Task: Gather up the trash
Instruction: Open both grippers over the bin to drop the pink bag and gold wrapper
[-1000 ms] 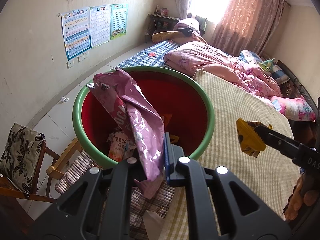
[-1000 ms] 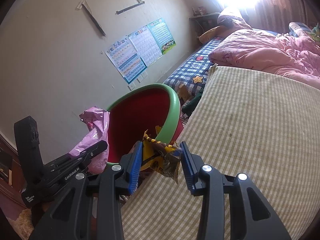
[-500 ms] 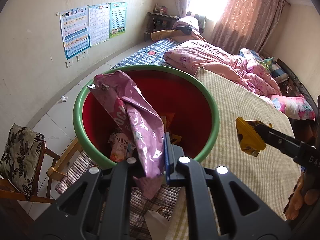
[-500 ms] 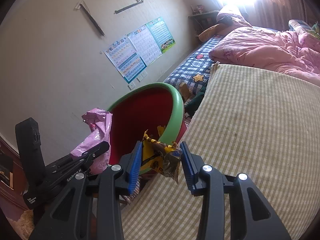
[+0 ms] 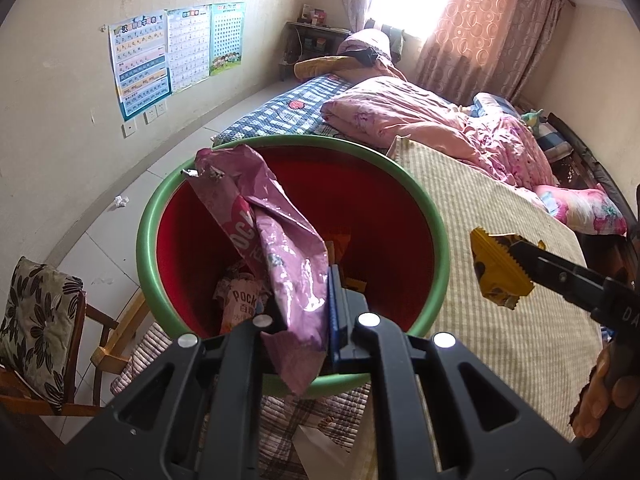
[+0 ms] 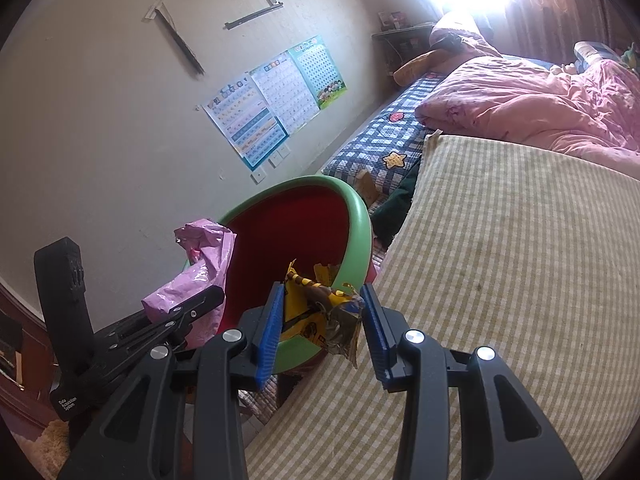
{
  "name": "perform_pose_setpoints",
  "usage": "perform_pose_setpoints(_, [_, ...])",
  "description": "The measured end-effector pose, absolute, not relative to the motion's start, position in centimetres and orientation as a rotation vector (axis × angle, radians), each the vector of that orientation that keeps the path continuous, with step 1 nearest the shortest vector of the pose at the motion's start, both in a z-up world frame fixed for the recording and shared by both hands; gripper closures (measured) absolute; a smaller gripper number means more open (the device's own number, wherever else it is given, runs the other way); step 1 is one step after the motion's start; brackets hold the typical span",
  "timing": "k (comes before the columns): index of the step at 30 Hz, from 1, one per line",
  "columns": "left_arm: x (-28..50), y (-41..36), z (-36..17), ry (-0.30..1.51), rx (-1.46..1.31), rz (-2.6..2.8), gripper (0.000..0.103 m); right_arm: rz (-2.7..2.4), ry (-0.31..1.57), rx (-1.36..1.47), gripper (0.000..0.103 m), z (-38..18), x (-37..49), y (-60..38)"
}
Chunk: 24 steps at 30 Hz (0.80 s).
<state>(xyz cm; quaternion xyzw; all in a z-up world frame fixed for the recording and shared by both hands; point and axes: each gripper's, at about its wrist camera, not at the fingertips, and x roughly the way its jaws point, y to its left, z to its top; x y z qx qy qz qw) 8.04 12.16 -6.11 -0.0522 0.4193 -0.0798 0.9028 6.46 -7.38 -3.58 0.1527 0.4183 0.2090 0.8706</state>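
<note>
Left tool (image 5: 298,314) clamps a pink Pocky wrapper (image 5: 276,248) over the near rim of the red basin (image 5: 400,236), its tail hanging outside; released here, it may snag on the rim. Right tool (image 6: 322,320), part-open, pinches a crumpled yellow wrapper (image 6: 316,318) above the bed's (image 6: 500,260) striped edge, short of the basin; dropped now, it would miss. Readable: "POCK" on the wrappers.

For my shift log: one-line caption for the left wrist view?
Left gripper shut on pink wrapper above the red bin; right gripper holds yellow wrapper alongside.
</note>
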Motion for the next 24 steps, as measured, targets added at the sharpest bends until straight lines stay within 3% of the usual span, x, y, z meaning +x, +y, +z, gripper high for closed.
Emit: perform_pose_setpoints(24, [11.3,12.9,-7.1,0.898,-0.106,-0.192,0.094,0.463,0.855,0.312,0.064,-2.6,10.1,-4.9])
